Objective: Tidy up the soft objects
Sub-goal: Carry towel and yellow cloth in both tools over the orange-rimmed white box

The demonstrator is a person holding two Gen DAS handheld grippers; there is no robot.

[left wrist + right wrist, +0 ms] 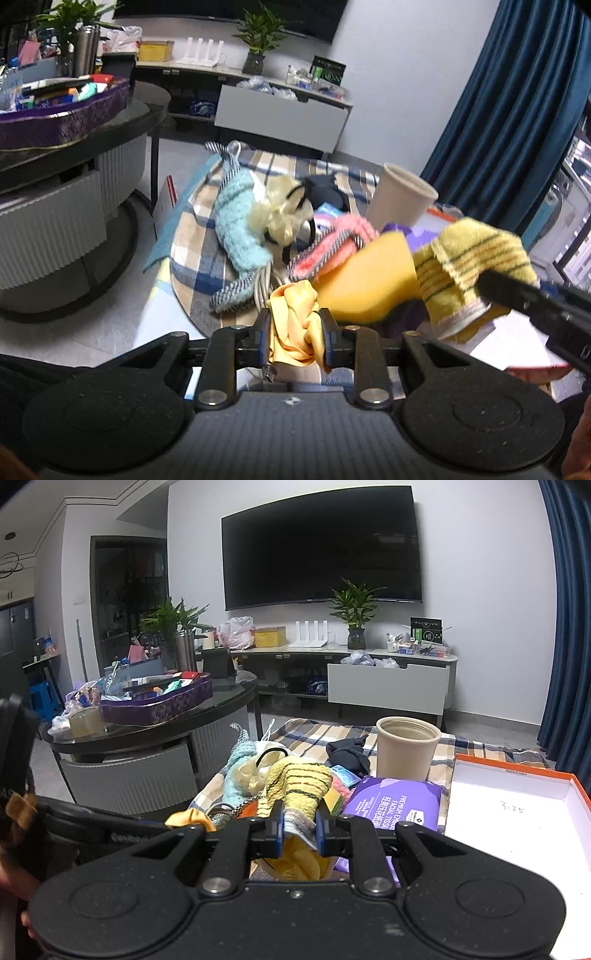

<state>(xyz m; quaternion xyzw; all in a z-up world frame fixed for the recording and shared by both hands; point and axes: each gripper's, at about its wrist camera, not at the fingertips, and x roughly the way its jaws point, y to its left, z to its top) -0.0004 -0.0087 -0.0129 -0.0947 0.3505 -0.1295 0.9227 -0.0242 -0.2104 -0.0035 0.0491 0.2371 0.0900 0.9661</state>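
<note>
My left gripper is shut on a crumpled golden-yellow satin cloth, raised a little over the pile. To its right, my right gripper is shut on a yellow striped towel, which hangs from the black fingers in the left wrist view. On the plaid blanket lie a yellow sponge, a pink knitted cloth, a light blue knitted cloth, a cream scrunchie and a dark cloth.
A beige cup stands upright behind the pile. A purple tissue pack lies beside a white box with an orange rim at the right. A round dark table with a purple tray stands at the left.
</note>
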